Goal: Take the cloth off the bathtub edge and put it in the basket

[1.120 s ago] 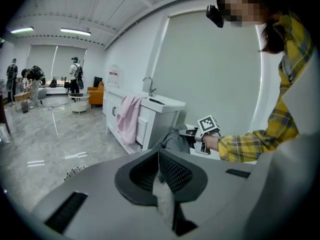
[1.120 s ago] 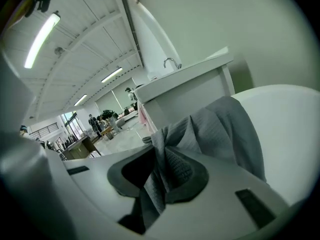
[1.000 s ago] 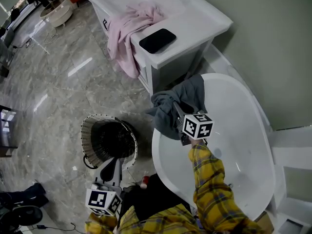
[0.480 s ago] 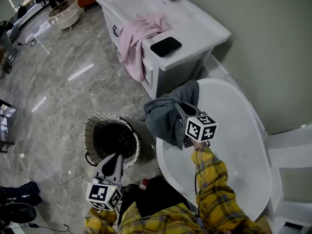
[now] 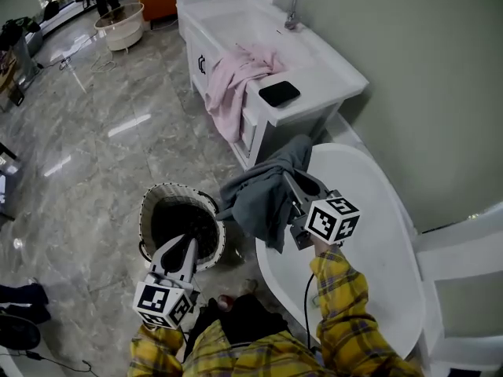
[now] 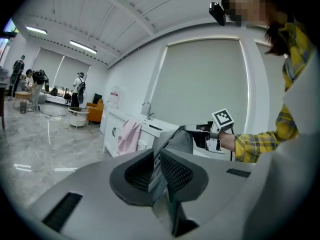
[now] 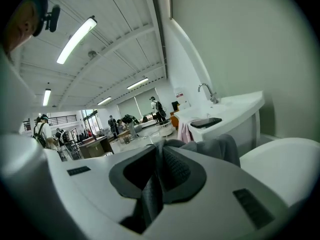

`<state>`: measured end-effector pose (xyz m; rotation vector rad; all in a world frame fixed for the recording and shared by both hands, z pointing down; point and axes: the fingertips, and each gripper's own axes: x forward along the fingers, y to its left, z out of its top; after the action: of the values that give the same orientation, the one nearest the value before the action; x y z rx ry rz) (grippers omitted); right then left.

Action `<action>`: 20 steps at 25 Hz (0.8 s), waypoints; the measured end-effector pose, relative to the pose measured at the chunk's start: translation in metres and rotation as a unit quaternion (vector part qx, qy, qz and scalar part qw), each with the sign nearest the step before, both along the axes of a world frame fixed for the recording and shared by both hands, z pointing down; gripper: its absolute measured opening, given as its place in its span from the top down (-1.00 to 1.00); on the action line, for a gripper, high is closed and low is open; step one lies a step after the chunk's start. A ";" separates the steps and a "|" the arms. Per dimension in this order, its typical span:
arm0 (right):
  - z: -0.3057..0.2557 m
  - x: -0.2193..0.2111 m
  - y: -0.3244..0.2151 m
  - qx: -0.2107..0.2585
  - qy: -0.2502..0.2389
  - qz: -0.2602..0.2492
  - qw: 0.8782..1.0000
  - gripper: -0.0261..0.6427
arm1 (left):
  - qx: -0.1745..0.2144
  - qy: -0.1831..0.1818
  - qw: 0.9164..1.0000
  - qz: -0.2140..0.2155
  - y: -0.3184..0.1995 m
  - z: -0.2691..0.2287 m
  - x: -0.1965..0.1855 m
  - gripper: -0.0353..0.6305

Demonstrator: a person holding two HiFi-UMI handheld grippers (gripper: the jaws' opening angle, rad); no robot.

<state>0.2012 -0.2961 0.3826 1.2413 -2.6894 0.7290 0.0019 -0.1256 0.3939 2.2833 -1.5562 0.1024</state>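
Note:
The grey cloth point(image 5: 259, 196) hangs in the air between the white bathtub point(image 5: 363, 261) and the round wicker basket point(image 5: 149, 210) on the floor. My right gripper point(image 5: 290, 178) is shut on the cloth's upper part, and the rest droops below and to the left of the jaws. In the right gripper view the cloth point(image 7: 218, 149) is pinched between the jaws of the right gripper point(image 7: 159, 151). My left gripper point(image 5: 188, 245) is shut and empty, low over the basket's near rim. In the left gripper view the cloth point(image 6: 178, 140) hangs beyond the closed left gripper point(image 6: 157, 156).
A white vanity point(image 5: 330, 73) with a sink and tap point(image 5: 286, 2) stands behind the tub. A pink cloth point(image 5: 234, 85) drapes over its front and a black phone point(image 5: 279, 93) lies on top. A small red thing point(image 5: 225, 301) lies on the marble floor. People stand far off.
The right gripper has lifted the grey cloth off the tub edge and carried it left toward the basket. The left gripper stays low by the basket.

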 end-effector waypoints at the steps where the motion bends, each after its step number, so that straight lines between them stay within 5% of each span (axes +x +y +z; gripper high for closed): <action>1: -0.012 -0.003 0.005 0.006 -0.002 -0.004 1.000 0.75 | 0.008 0.005 1.000 0.000 0.002 -0.006 -0.003 0.78; 3: -0.037 -0.011 0.014 0.020 -0.007 -0.014 1.000 0.75 | 0.024 0.015 1.000 0.004 0.004 -0.020 -0.008 0.48; 14: -0.168 -0.063 0.045 0.108 -0.016 -0.062 0.992 0.77 | 0.084 0.031 0.992 0.089 0.026 -0.075 0.003 0.22; 20: -0.238 -0.092 0.069 0.157 -0.069 -0.087 0.981 0.77 | 0.093 0.029 0.990 0.101 0.037 -0.079 -0.004 0.21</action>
<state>0.1094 -0.2274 0.1443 1.0218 -3.0706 0.3922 -0.0021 -0.0884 0.3153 2.5606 -1.3520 -0.0597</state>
